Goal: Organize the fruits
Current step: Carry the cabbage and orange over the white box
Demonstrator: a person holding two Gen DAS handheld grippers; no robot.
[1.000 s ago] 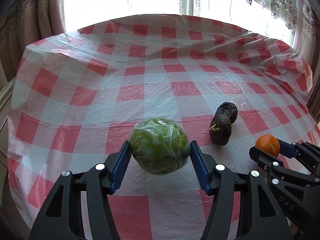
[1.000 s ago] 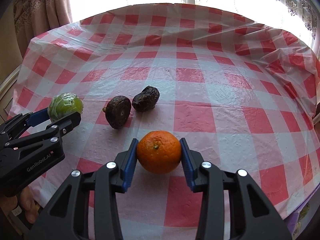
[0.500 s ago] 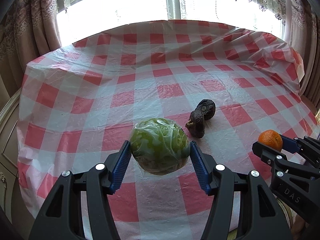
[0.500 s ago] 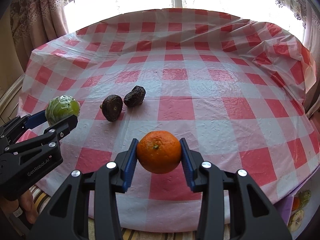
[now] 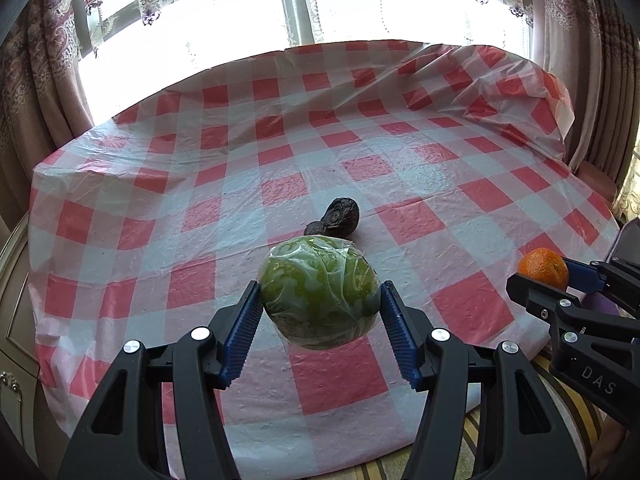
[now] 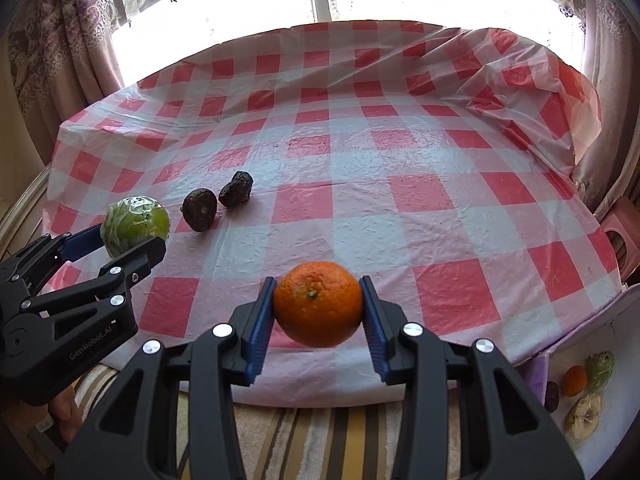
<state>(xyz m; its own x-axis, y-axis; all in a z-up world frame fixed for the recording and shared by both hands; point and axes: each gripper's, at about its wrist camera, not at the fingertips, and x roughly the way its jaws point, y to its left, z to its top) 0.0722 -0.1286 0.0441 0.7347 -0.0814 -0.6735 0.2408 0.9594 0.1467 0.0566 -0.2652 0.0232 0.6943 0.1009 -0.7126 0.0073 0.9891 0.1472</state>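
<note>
My left gripper (image 5: 320, 312) is shut on a green fruit wrapped in clear film (image 5: 320, 292) and holds it in the air above the table's near edge; it also shows in the right wrist view (image 6: 135, 222). My right gripper (image 6: 318, 308) is shut on an orange (image 6: 318, 304), held above the near edge; it shows at the right in the left wrist view (image 5: 543, 266). Two dark wrinkled fruits (image 6: 200, 209) (image 6: 237, 194) lie on the red-and-white checked tablecloth (image 6: 400, 208), partly hidden behind the green fruit in the left wrist view (image 5: 340, 216).
A white container (image 6: 616, 392) low at the right, beside the table, holds several fruits, among them an orange one (image 6: 575, 380). A striped surface (image 6: 320, 436) lies below the table edge. Curtains (image 6: 60, 40) and a bright window stand behind the table.
Both grippers have pulled back and risen from the table with their fruits still held. The table's near edge and the container at the right have come into view.
</note>
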